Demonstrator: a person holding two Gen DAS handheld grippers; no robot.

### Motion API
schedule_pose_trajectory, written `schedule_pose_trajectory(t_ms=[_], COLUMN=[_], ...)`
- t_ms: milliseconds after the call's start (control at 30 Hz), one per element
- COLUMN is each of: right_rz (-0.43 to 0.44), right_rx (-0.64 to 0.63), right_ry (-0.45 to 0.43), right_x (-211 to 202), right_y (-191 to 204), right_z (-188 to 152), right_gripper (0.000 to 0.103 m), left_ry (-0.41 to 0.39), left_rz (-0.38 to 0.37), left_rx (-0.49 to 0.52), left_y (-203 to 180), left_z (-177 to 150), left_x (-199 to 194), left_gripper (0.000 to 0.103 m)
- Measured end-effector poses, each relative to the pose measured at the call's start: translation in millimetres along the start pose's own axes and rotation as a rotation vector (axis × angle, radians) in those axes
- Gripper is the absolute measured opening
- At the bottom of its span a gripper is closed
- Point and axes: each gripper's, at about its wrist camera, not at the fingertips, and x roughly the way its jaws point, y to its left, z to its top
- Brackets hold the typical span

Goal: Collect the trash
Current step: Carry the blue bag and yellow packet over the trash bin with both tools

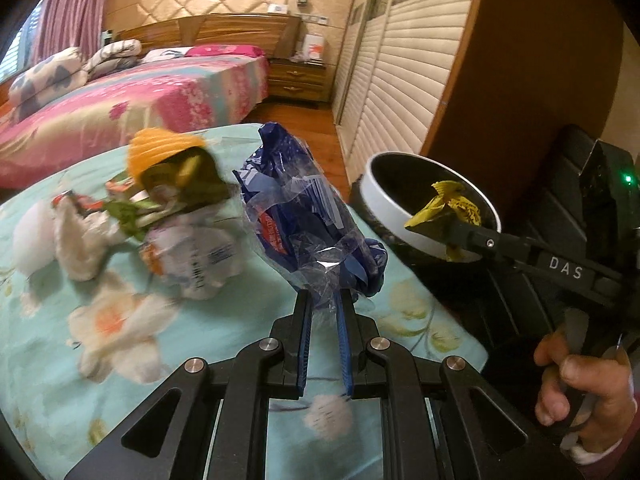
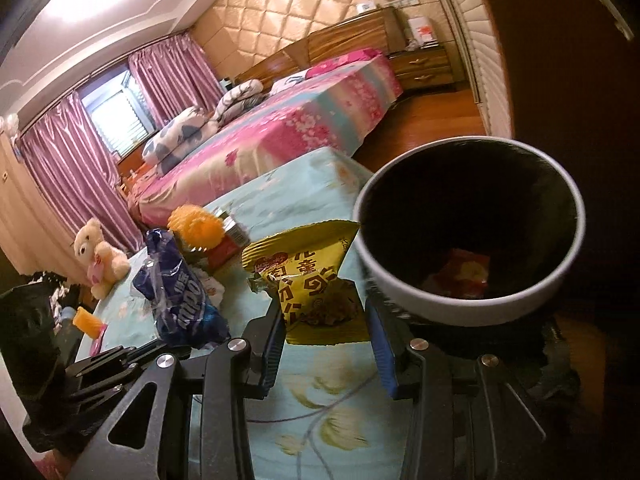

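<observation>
My left gripper (image 1: 325,312) is shut on a crumpled blue plastic wrapper (image 1: 298,216), held upright above the floral tablecloth; the wrapper also shows in the right wrist view (image 2: 182,292). My right gripper (image 2: 326,332) holds a yellow snack bag (image 2: 308,280) between its pads, next to the rim of a white bin (image 2: 460,304). In the left wrist view the yellow bag (image 1: 448,206) hangs over the bin's rim (image 1: 384,208). A red wrapper (image 2: 466,270) lies in the bin's bottom.
More trash lies on the table: white crumpled wrappers (image 1: 192,256), a green piece with an orange brush-like thing (image 1: 160,152), and white tissue (image 1: 76,240). A teddy bear (image 2: 100,256) sits at the table's far end. A bed (image 1: 132,100) and a louvred wardrobe (image 1: 404,92) stand behind.
</observation>
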Motion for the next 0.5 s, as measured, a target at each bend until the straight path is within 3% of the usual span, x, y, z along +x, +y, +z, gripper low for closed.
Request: schedule_pose_trajectory(t_ms=[500], right_rz=[-0.068], right_rx=[0.059], right_ry=[-0.048], right_x=[-17.5], right_y=[-39.7], right_z=[13.7], right_gripper=[0.04], left_ry=[0.03], left_rz=[-0.061], left_rx=[0.092], left_y=[-28.6], left_z=[22.2], left_x=[38.6], left_gripper=[0.011])
